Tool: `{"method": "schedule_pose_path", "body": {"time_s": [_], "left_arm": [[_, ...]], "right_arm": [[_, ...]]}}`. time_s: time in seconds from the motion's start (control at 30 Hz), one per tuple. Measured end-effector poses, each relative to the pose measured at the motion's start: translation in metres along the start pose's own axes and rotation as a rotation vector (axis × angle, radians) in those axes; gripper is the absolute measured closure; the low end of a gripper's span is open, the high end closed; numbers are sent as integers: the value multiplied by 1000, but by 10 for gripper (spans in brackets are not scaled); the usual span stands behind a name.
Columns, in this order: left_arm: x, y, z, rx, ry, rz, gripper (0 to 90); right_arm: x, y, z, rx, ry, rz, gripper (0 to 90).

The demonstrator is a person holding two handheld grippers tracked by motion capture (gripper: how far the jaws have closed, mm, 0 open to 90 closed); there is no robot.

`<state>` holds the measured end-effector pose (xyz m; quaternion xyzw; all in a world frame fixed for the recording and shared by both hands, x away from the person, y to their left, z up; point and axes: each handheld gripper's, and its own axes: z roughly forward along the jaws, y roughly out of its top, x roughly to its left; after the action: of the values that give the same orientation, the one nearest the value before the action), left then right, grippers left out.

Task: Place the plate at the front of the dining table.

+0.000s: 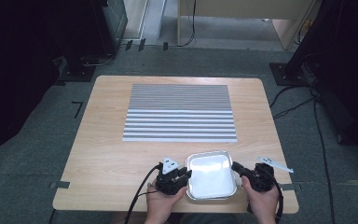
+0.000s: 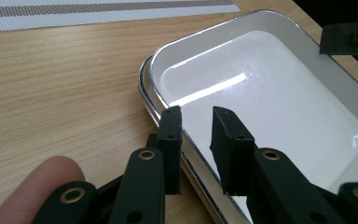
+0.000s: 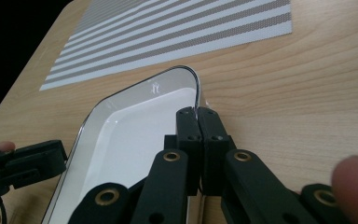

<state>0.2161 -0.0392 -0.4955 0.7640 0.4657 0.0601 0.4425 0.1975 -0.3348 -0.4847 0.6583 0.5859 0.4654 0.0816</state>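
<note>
Wooden table (image 1: 107, 154), near edge: a shiny white tray (image 1: 210, 175) sits between the two hand-held grippers. Left gripper (image 2: 196, 122) straddles the tray's left rim with its jaws a narrow gap apart, pads not pressing on it; right gripper (image 3: 197, 114) is pinched tight on the tray's right rim. Farther back lies a striped grey-and-white mat (image 1: 180, 113), well apart from the tray, with dark floor beyond.

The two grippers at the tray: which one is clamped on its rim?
The right gripper: it is shut on the rim of the tray. The left gripper straddles the opposite rim with a visible gap between its jaws.
</note>
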Motion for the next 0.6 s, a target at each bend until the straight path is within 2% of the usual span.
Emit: {"method": "schedule_pose_path", "body": {"time_s": [0.23, 0.37, 0.4, 0.47, 0.6], "left_arm": [[-4, 3, 0, -5, -2, 5, 711], [-6, 4, 1, -9, -6, 10, 706], [-6, 4, 1, -8, -8, 11, 701], [-7, 4, 2, -4, -13, 16, 698], [-7, 2, 5, 7, -15, 19, 698]], "right_arm": [[-11, 4, -5, -16, -15, 34, 900], [-12, 4, -5, -20, -39, 9, 900], [-9, 4, -4, -6, -53, -21, 897], [-7, 3, -5, -6, -64, -38, 889], [-5, 2, -4, -7, -67, -47, 848]]}}
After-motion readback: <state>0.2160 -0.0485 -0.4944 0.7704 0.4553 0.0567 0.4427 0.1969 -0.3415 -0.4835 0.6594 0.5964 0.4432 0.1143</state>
